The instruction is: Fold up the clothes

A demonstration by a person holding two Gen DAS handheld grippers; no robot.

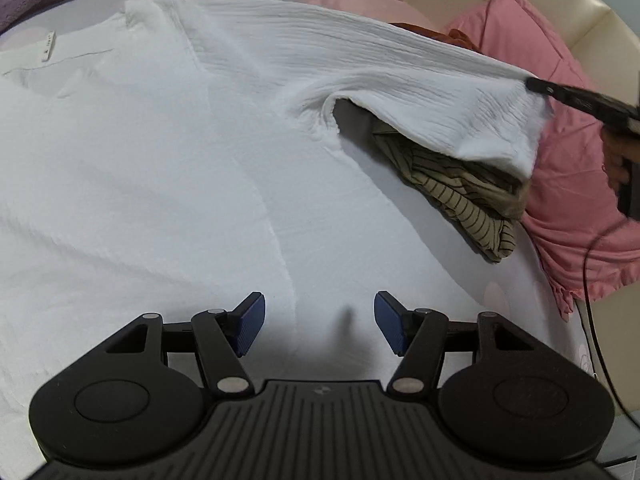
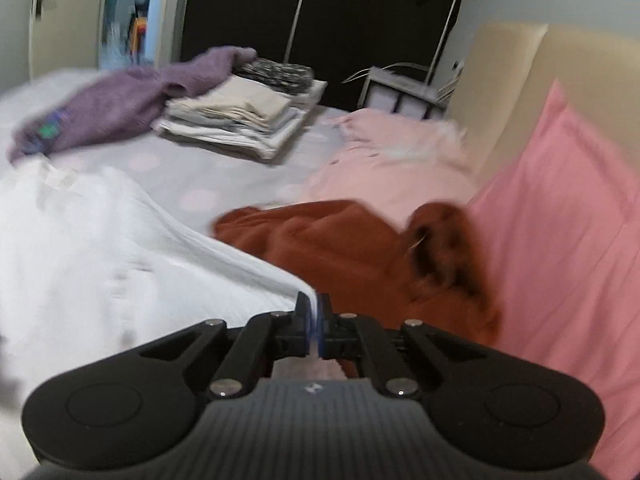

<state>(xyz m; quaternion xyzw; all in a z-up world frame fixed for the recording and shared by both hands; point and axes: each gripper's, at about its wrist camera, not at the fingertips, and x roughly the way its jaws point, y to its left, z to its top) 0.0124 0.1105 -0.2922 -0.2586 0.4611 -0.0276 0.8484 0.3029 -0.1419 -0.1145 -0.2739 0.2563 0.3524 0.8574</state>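
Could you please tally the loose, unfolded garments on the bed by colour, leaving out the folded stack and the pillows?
White: 1, white shirt
Purple: 1, purple sweater
Rust: 1, rust garment
Striped beige: 1, striped garment
Total: 4

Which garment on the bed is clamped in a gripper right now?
The white ribbed shirt: the right gripper pinches its sleeve edge, lifted. The rust garment, striped garment and purple sweater lie untouched.
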